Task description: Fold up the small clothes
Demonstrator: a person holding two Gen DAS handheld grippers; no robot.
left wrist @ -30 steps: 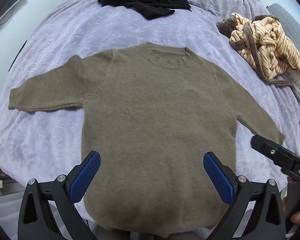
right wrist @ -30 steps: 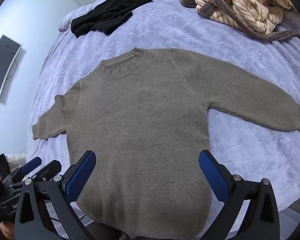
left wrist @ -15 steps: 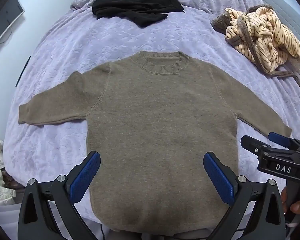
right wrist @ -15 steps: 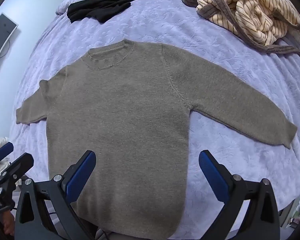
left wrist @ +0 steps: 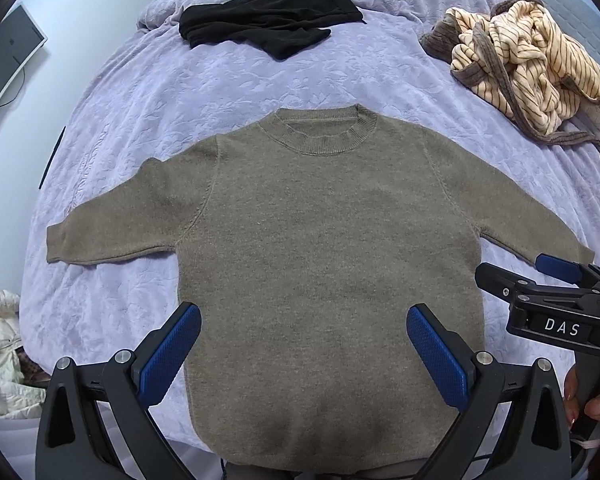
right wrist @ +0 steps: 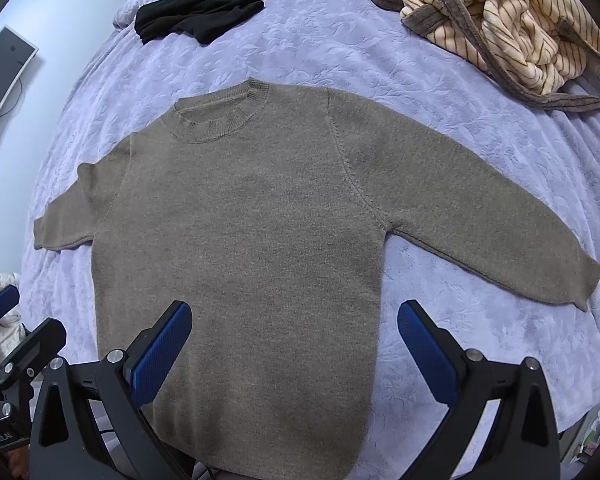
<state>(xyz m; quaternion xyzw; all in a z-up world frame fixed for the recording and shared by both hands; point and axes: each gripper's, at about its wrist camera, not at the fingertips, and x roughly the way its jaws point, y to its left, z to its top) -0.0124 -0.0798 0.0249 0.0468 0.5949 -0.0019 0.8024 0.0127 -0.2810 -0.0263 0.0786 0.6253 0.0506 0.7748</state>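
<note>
Olive-brown knit sweater (left wrist: 324, 264) lies flat on your lavender bedspread (left wrist: 204, 92), collar pointing away from you, hem nearest, sleeves spread sideways. Your left gripper (left wrist: 304, 354) and right gripper (right wrist: 294, 350) both hover wide apart, holding nothing, above the hem.

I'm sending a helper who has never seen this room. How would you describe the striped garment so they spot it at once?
Start at the lavender bedspread and the brown sweater spread flat on it. Beyond the sweater's right sleeve lies a crumpled heap, the striped garment: cream with thin dark stripes and grey-brown trim, unlike the plain black garment.
</note>
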